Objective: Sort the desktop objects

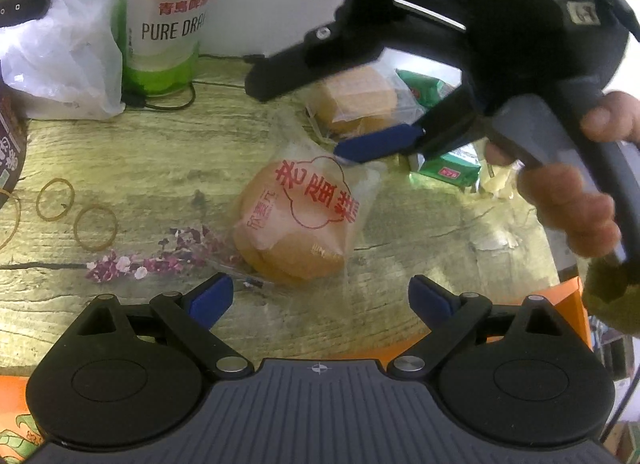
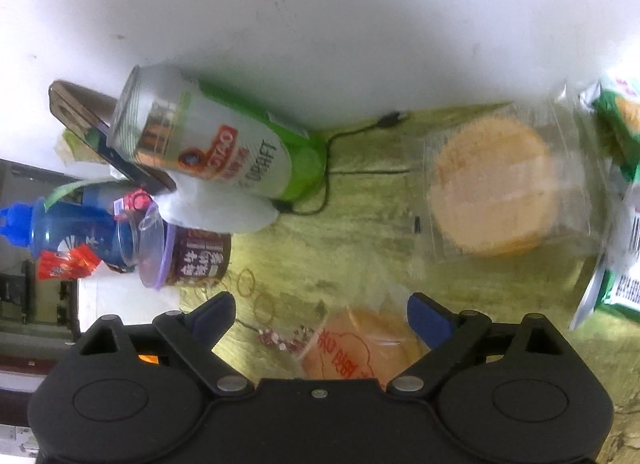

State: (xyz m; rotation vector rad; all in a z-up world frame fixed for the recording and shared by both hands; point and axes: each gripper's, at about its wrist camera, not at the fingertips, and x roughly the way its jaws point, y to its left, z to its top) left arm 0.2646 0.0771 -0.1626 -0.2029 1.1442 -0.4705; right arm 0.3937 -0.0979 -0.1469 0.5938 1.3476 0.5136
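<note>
Both jaws released: left gripper [image 1: 320,298] hovers over wrapped cake [image 1: 296,220] mid-tabletop [image 1: 140,152]; right gripper [image 2: 320,318] above it, empty; second cake [image 2: 492,192] toward far edge; likely light, squashy, slippery wrapper; pinch sides gently.

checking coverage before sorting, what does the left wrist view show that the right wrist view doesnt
Left wrist only: the right gripper from outside with the hand holding it, and the open left gripper.
Right wrist only: blue bottle, purple-lidded cup.
Both: Tsingtao can, red-lettered cake pack, plain cake pack, rubber bands.
</note>
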